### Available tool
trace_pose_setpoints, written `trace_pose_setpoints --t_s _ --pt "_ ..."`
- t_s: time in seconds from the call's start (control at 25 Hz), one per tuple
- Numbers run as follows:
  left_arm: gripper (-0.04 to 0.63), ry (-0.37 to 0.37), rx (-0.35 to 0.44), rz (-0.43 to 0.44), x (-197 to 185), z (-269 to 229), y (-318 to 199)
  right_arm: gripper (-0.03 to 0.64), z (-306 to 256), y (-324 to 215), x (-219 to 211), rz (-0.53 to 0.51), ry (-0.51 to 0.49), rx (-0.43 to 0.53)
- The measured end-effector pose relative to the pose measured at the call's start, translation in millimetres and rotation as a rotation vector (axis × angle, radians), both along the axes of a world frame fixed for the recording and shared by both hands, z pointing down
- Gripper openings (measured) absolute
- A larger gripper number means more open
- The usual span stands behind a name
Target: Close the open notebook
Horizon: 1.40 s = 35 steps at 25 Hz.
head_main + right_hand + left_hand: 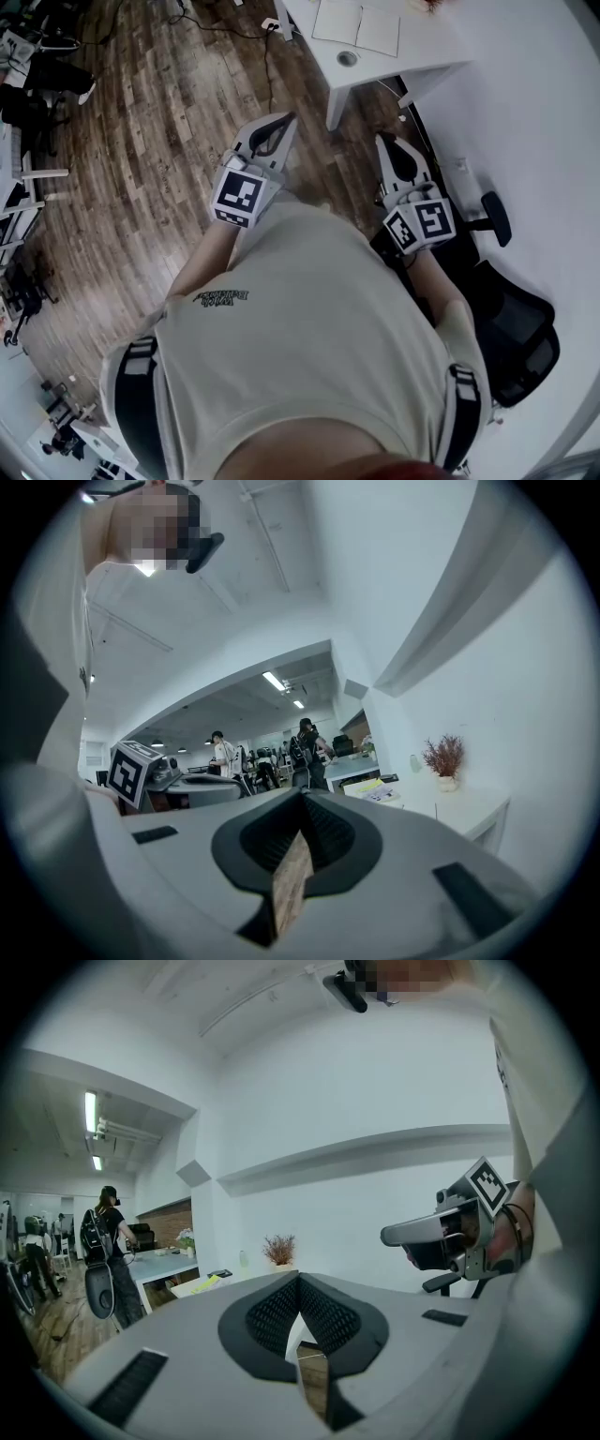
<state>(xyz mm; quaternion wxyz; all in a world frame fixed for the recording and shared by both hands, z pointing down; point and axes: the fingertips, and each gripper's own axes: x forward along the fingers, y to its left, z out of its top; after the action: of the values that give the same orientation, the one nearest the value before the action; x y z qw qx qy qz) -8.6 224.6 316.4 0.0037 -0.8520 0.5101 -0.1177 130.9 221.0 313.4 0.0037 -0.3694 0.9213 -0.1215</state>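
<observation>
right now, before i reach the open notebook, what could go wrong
The office chair sits close on your right; you may bump it. A cable trails on the floor by the table: trip hazard. The left gripper and right gripper are shut, so neither can pinch the notebook cover yet.

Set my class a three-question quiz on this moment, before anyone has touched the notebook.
1. True or false: the notebook lies open on the white table.
2. Pick one. The right gripper has its jaws: A, wide apart; B, together with nothing between them; C, clamped on a page.
3. Fill the gap: the black office chair stands on the person's ___ side.

Key: 1 true; 2 B; 3 right.
</observation>
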Motion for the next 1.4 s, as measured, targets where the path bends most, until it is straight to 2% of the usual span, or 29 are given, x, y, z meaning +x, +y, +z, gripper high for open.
trace_pose_setpoints --t_s 0.6,0.92,1.4 --pt "0.014 -0.019 -0.008 -0.047 4.7 13.0 -12.0 0.003 -2.4 -24.4 3.1 -0.037 0.004 0.053" --pt "0.013 -0.021 0.008 -0.022 6.5 19.9 -53.7 0.003 4.3 -59.7 -3.4 -0.036 0.022 0.058" --pt "0.012 -0.017 -0.044 0.006 -26.3 34.4 -132.2 0.003 15.3 -139.3 -36.5 -0.014 0.043 -0.008"
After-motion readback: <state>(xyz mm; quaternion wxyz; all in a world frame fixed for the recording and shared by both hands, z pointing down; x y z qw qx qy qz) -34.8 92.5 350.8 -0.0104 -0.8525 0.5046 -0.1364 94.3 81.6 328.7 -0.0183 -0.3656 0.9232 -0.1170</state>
